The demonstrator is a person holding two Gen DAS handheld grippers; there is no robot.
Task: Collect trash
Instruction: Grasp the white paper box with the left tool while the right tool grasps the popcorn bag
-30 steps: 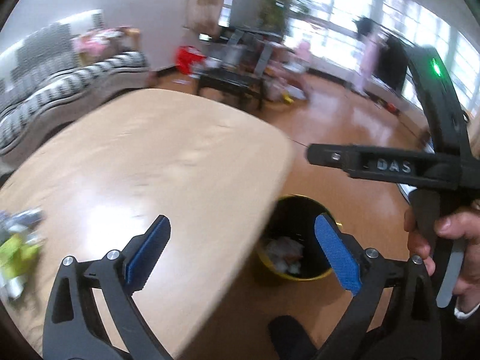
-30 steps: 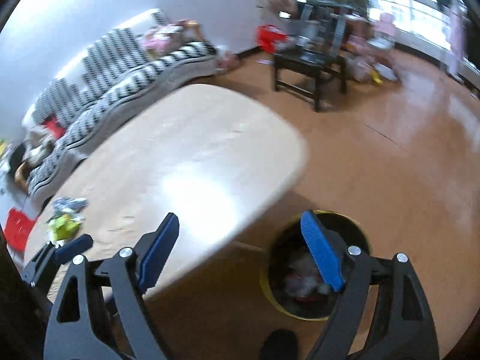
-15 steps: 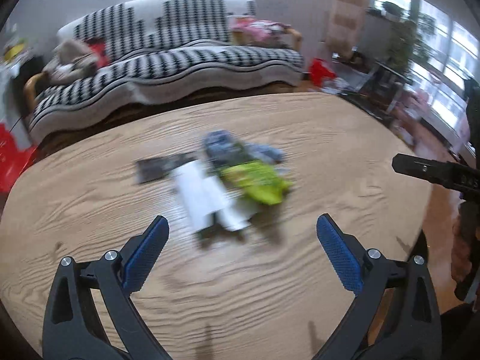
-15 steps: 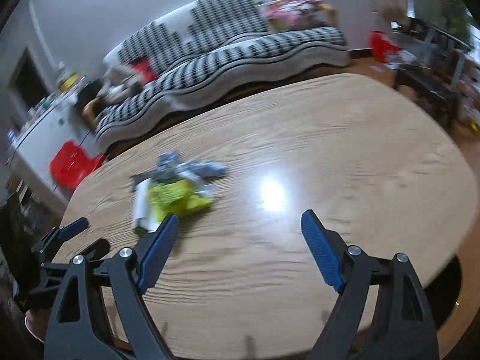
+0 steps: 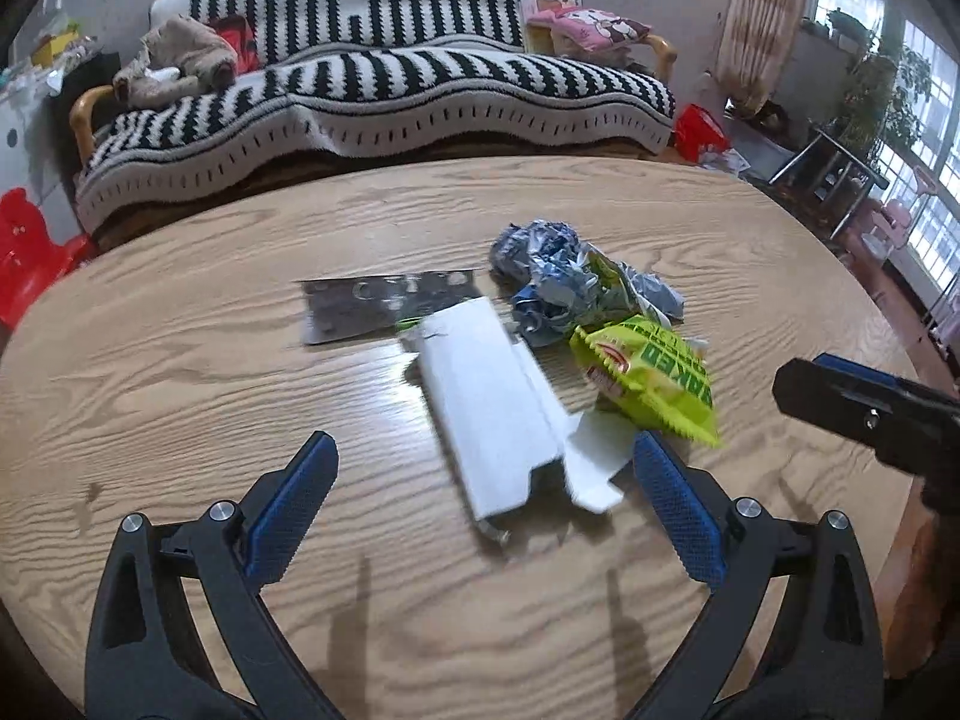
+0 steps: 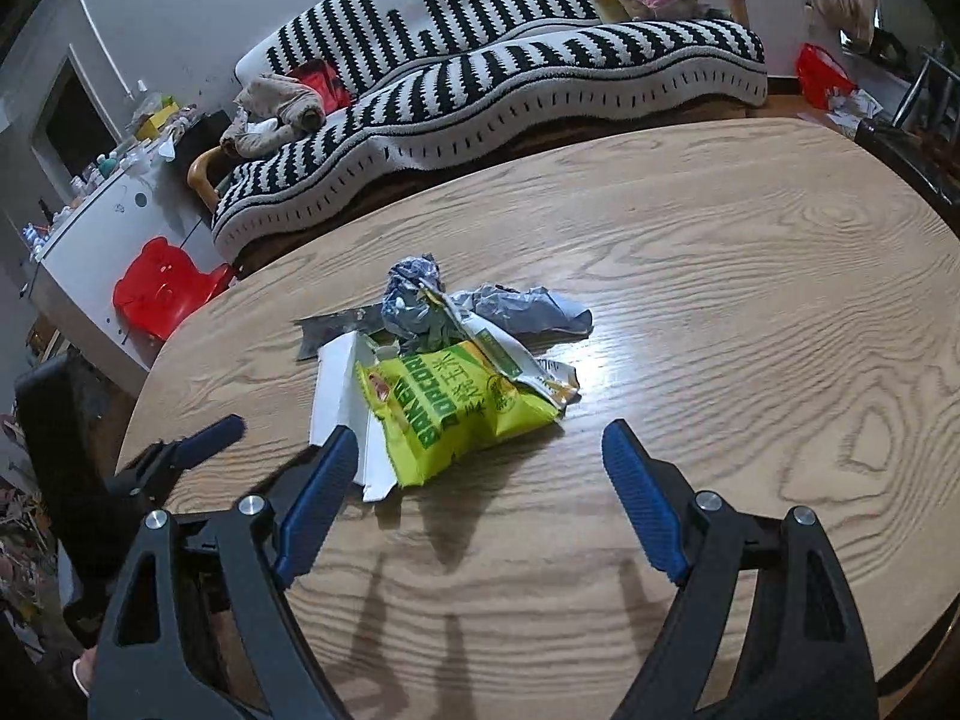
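Observation:
A heap of trash lies on the wooden table [image 5: 180, 396]: a flattened white carton [image 5: 492, 402], a yellow-green snack bag [image 5: 648, 384], crumpled blue-silver foil wrappers [image 5: 552, 276] and a flat dark silver wrapper [image 5: 372, 306]. My left gripper [image 5: 480, 498] hangs open just in front of the white carton, nothing between its fingers. In the right wrist view my right gripper [image 6: 474, 480] stands open over the table, close in front of the snack bag [image 6: 456, 408], with the white carton [image 6: 336, 396] by its left finger. The foil wrappers [image 6: 420, 300] lie behind the bag.
A black-and-white striped sofa [image 5: 384, 96] stands behind the table [image 6: 750, 300], with a stuffed toy and pink cushions on it. A red plastic stool [image 6: 162, 288] sits at the left by a white cabinet. The other gripper's tip [image 5: 864, 408] shows at the right edge.
Both grippers swung away from the yellow bin beside the table and over to the trash heap, which now lies close in front of them. Both stayed open.

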